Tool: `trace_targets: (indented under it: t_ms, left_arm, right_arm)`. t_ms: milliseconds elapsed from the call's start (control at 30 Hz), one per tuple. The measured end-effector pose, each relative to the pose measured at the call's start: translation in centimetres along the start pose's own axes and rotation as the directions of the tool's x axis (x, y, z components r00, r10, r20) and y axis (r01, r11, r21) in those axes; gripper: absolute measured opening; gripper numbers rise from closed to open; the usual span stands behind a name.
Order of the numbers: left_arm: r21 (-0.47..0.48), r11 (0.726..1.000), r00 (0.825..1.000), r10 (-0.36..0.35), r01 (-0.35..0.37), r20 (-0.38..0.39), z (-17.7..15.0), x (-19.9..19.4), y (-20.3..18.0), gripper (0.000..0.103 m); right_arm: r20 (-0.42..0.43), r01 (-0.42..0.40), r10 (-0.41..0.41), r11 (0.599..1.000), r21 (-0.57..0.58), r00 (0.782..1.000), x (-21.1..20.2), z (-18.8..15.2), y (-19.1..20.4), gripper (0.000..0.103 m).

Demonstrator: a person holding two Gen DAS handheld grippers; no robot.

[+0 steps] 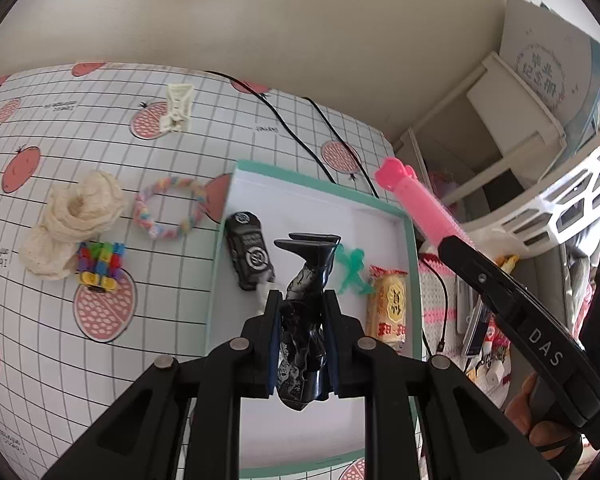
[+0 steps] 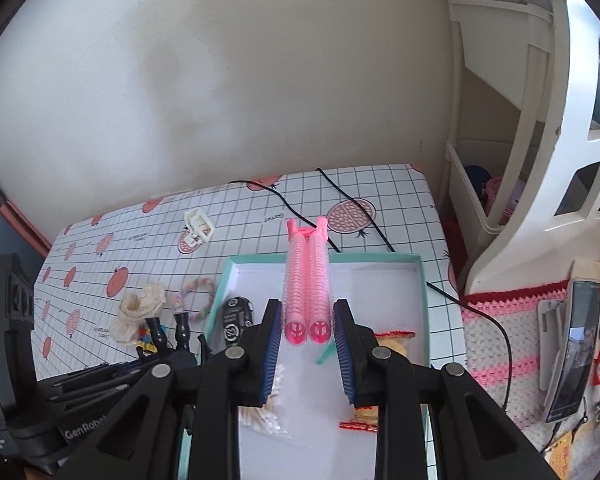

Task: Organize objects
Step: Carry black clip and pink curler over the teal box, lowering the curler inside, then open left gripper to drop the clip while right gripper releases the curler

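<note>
Low in the left wrist view, the left hand-held gripper (image 1: 300, 344) clamps a black patterned tube (image 1: 306, 312), hiding its middle, above the teal box (image 1: 414, 248). Right hand-held gripper (image 2: 306, 344) pinches a pink hair roller (image 2: 307, 280). Checked worktop (image 1: 100, 128), cream wall.

Readable lettering on the tools

"DAS" stands on the right gripper's (image 1: 420, 216) black arm; "GenRob", perhaps cut off, on the left gripper's (image 2: 168, 334) body.
</note>
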State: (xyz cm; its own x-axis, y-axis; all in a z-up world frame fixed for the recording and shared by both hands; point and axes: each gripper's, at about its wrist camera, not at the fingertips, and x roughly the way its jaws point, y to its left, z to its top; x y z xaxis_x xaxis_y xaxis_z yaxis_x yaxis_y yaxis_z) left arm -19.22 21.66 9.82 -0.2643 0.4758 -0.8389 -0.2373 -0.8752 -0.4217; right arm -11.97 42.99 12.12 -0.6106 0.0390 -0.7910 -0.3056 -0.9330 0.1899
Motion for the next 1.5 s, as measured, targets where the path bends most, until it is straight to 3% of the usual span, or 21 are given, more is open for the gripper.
trace_targets:
  t_ms: [233,633,1500]
  left_arm:
    - [0.008,1.0,0.997,-0.018,0.019,-0.071,-0.9,2.5,-1.0,0.02]
    - [0.03,0.999,0.987,0.027,-0.022,-0.16,-2.5,5.9,-1.4,0.02]
    - [0.036,0.999,0.985,0.03,-0.024,-0.172,-3.0,6.4,-1.1,0.02]
  right_arm:
    - [-0.06,0.011,-0.009,1.0,0.029,0.998,1.9,-0.9,-1.6,0.028]
    - [-0.174,0.031,-0.025,0.999,0.032,0.984,5.7,-3.0,-2.3,0.028]
    - [-0.286,0.037,-0.033,0.999,0.011,0.958,8.6,-5.0,-2.5,0.028]
